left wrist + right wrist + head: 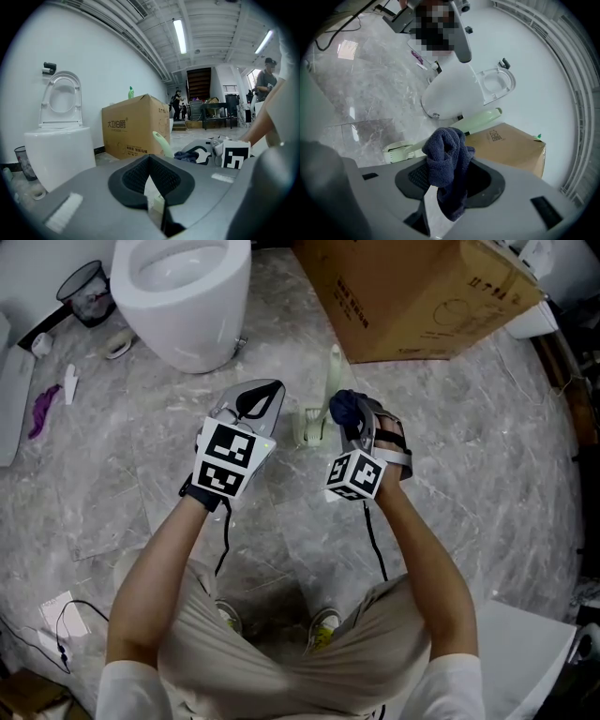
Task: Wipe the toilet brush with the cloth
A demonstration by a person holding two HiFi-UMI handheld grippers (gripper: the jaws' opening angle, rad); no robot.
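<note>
Toilet brush [335, 371] is pale green and stands on the grey marble floor [469, 446] near the toilet [187, 287], on the person's right of the bowl and a bit closer to the person. Its handle leans and its lower end sits at a pale base piece [309, 427]. Can't tell if that piece is a holder or the brush head. Right gripper [354, 423] is farther from the toilet than the brush, just beside the handle, with its jaws clamped on a dark blue cloth [447, 159]. The cloth is bunched above the jaw tips and hangs down between them. In the head view the cloth looks to be at the handle, but contact isn't clear. Left gripper [262, 397] is on the toilet side of the brush, in front of the bowl. Its jaw tips meet with nothing between them, and only floor and the base piece show through the slit behind the tips. Cardboard box [412, 296] sits well to the right of the toilet, past the brush. Both grippers are held above the floor and neither touches the toilet.
</note>
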